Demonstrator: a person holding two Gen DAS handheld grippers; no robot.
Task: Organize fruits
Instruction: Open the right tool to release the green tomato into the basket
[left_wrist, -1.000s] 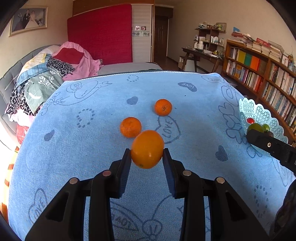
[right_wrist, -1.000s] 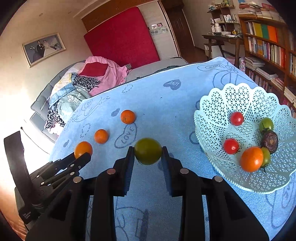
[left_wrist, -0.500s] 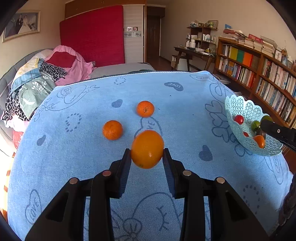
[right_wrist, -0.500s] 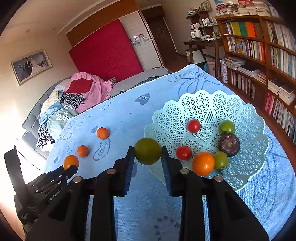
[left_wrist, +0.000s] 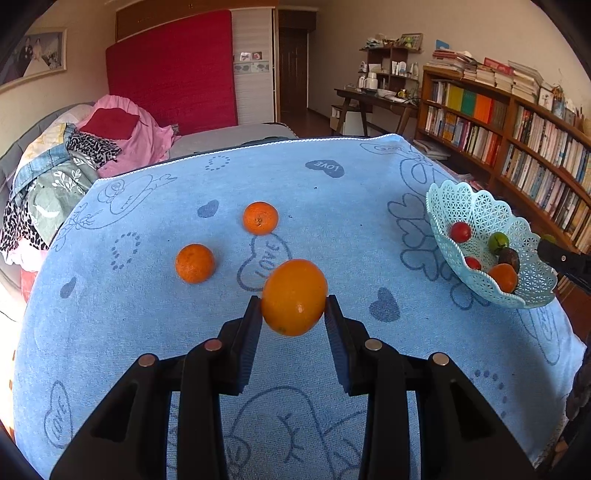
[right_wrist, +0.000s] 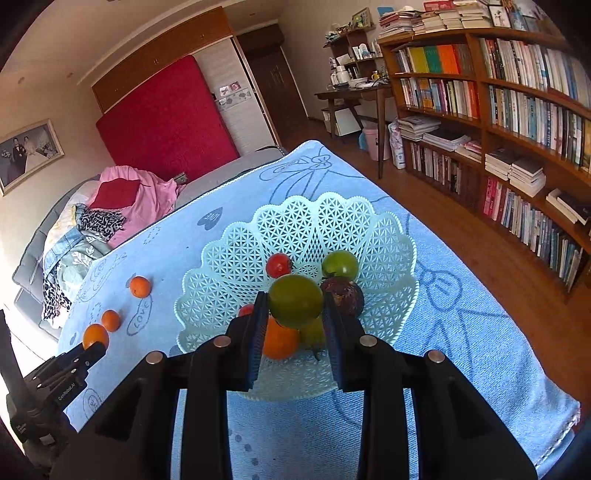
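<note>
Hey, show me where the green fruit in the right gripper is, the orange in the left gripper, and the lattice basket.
Round green fruit (right_wrist: 294, 301), right wrist view, centre of its skin.
Large smooth orange (left_wrist: 294, 297), left wrist view, middle of its peel.
Pale blue plastic lattice basket (right_wrist: 295, 225), right wrist view, far inner wall.

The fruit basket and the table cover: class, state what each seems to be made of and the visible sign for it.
Fruit basket: probably moulded plastic, pale mint, slightly glossy; its wall is a regular openwork lattice with a scalloped rim that holds a stiff shape.
Table cover: apparently terry towelling, matt light blue; the surface looks napped, with darker blue hearts and "LOVE" lettering and a white hemmed edge.
</note>
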